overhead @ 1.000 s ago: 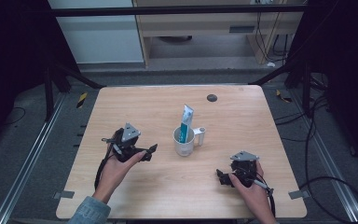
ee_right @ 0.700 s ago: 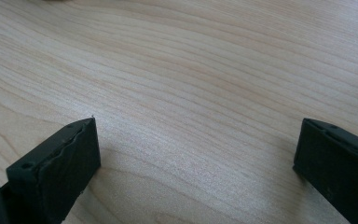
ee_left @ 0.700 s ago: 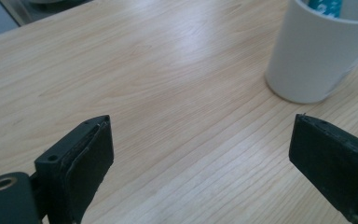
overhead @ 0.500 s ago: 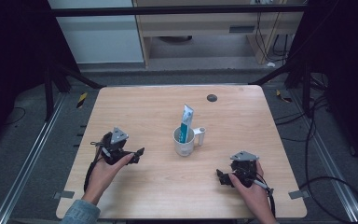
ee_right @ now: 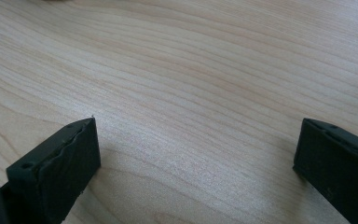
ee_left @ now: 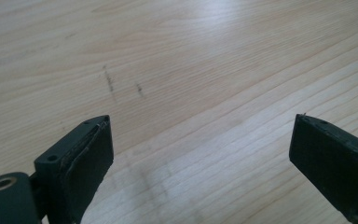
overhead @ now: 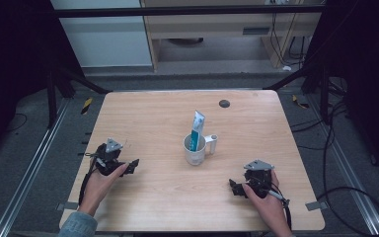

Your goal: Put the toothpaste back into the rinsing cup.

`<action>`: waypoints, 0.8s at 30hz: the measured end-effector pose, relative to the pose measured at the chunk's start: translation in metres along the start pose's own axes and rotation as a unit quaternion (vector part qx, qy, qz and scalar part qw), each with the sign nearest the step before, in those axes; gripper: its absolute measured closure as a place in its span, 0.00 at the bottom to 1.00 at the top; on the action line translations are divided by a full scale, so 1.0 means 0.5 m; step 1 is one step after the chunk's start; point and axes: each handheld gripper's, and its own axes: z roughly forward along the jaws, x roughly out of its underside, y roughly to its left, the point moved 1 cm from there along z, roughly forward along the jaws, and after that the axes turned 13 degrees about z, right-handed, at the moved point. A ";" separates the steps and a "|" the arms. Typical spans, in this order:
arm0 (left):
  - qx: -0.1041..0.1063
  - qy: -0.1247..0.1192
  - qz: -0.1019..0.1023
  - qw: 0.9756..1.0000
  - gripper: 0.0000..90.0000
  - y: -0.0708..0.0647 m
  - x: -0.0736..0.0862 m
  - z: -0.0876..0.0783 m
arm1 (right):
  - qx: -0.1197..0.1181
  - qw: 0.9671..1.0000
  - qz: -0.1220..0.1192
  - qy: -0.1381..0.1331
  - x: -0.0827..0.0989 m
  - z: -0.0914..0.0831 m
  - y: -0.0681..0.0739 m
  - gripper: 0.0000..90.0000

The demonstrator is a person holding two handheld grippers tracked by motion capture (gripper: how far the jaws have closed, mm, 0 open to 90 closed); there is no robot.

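**Both grippers rest apart from the mug, jaws wide and empty**

The toothpaste tube's [overhead: 197, 129] lower end is hidden inside the white mug [overhead: 195, 149]; its print is too small to read. The tube stands nearly upright, long axis leaning slightly right, flat end up. The mug sits mid-table, handle to the right. The left gripper [overhead: 130, 166] and right gripper [overhead: 233, 187] lie well apart from it, jaws spread wide over bare wood. The pale wooden table [overhead: 148, 113] carries a small dark disc [overhead: 224, 103] near its far edge; cables cross the dim floor.
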 end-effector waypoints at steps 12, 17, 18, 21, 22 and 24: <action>-0.009 0.024 -0.013 1.000 0.06 0.029 0.032 0.020 | -0.001 1.000 0.001 0.000 0.000 0.000 0.000 0.01; -0.010 0.030 -0.015 0.999 0.06 0.031 0.037 0.029 | -0.001 1.000 0.001 0.000 0.000 0.000 0.000 0.01; -0.009 0.031 -0.017 0.999 0.06 0.031 0.038 0.031 | -0.001 1.000 0.001 0.000 0.000 0.000 0.000 0.01; -0.004 0.037 -0.020 0.999 0.06 0.032 0.042 0.042 | -0.001 1.000 0.000 0.000 0.000 0.000 0.000 0.00; -0.003 0.040 -0.021 0.999 0.06 0.033 0.044 0.045 | 0.000 1.000 0.000 0.000 0.000 0.000 0.000 0.01; -0.001 0.035 -0.026 0.999 0.05 0.036 0.046 0.049 | -0.001 1.000 0.001 0.000 0.000 0.000 0.000 0.00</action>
